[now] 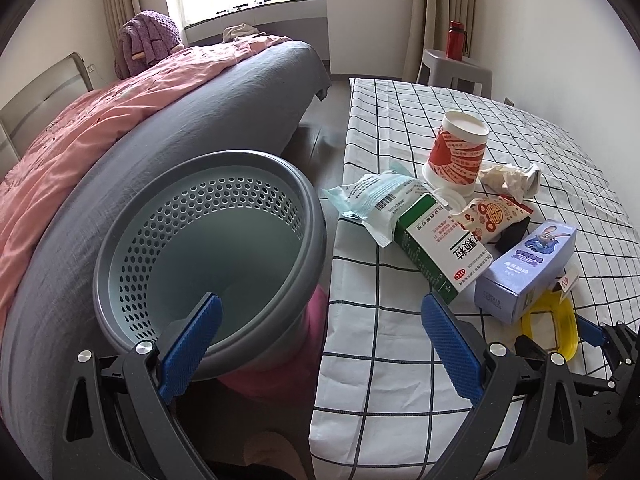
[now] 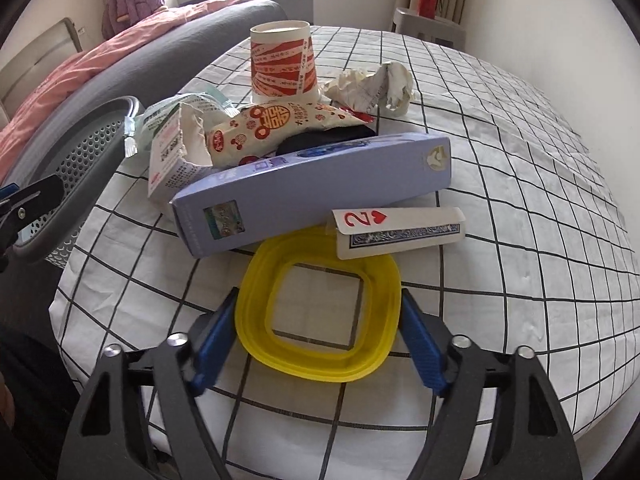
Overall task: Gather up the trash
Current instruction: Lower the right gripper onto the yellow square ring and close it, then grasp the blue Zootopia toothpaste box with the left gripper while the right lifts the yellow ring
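Note:
A pile of trash lies on the checked tablecloth (image 2: 500, 184): a red and white paper cup (image 2: 282, 62) upside down, crumpled paper (image 2: 374, 86), a snack wrapper (image 2: 276, 126), a green and white box (image 1: 434, 250), a lilac box (image 2: 312, 196), a folded playing card (image 2: 394, 230) and a yellow square ring (image 2: 320, 320). My right gripper (image 2: 318, 334) has a finger on each side of the yellow ring, touching or nearly touching it. My left gripper (image 1: 320, 344) is open and empty, its left finger over the rim of the grey perforated bin (image 1: 208, 256).
The bin stands between the table and a bed with a grey sheet (image 1: 180, 128) and pink cover (image 1: 80, 128). A plastic mask packet (image 1: 372, 200) lies at the table's left edge. A grey stool (image 1: 456, 68) with a red bottle (image 1: 456, 40) stands at the far wall.

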`<state>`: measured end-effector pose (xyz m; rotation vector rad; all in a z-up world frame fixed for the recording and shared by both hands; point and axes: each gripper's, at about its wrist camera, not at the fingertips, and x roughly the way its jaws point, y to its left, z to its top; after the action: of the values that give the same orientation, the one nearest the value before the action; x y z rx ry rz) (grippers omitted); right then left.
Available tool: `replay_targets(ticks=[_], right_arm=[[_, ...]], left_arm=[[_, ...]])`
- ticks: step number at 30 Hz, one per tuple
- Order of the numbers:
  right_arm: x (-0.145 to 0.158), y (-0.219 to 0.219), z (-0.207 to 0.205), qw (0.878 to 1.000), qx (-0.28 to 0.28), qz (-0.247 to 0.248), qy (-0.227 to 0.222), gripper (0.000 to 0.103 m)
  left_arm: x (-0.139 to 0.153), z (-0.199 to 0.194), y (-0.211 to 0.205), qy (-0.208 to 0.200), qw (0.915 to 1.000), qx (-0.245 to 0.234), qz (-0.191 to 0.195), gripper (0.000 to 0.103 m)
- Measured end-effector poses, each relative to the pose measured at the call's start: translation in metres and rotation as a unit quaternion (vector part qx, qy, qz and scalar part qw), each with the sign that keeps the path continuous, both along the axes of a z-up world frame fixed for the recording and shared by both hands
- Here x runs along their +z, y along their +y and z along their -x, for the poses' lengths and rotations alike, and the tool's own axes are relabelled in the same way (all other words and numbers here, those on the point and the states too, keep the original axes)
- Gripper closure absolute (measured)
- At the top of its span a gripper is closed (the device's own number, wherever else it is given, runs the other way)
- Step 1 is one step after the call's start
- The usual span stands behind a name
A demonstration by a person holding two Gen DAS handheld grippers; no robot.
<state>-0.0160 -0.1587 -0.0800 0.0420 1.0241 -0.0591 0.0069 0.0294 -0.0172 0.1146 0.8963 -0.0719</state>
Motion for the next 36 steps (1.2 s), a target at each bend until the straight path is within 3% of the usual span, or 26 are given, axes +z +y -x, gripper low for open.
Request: replay_targets(ticks=[12,20,25,30,36], right_arm=[[0.007,-0.025,0.037,0.999,-0.009,-0.039,0.006,0.034],[0.024,-0.053,0.071,0.997,-0.026,-0.076,-0.012,0.034],[0.032,-0.075,0.082,0.995,-0.043,-0.087,-0.021,0.034],[0.035,-0.103,0.094,0.993,-0.063,-0.099,-0.03,0.034],[0.026,-0.121,0.099,0.989,-0.075,-0.12,-0.038,0.034]], left_arm=[[0.002,0.008,-0.018,0.002,0.9988,-0.046,0.014,0.008],[0.003,0.017,-0.053,0.01,0.9943,-0.104,0.022,0.008],[-0.002,0.022,-0.084,0.021,0.9893,-0.144,0.01,0.008],[-0.013,0.014,-0.12,0.05,0.9793,-0.196,0.009,0.008],[-0.031,-0.005,-0.153,0.078,0.9729,-0.218,-0.005,0.008]])
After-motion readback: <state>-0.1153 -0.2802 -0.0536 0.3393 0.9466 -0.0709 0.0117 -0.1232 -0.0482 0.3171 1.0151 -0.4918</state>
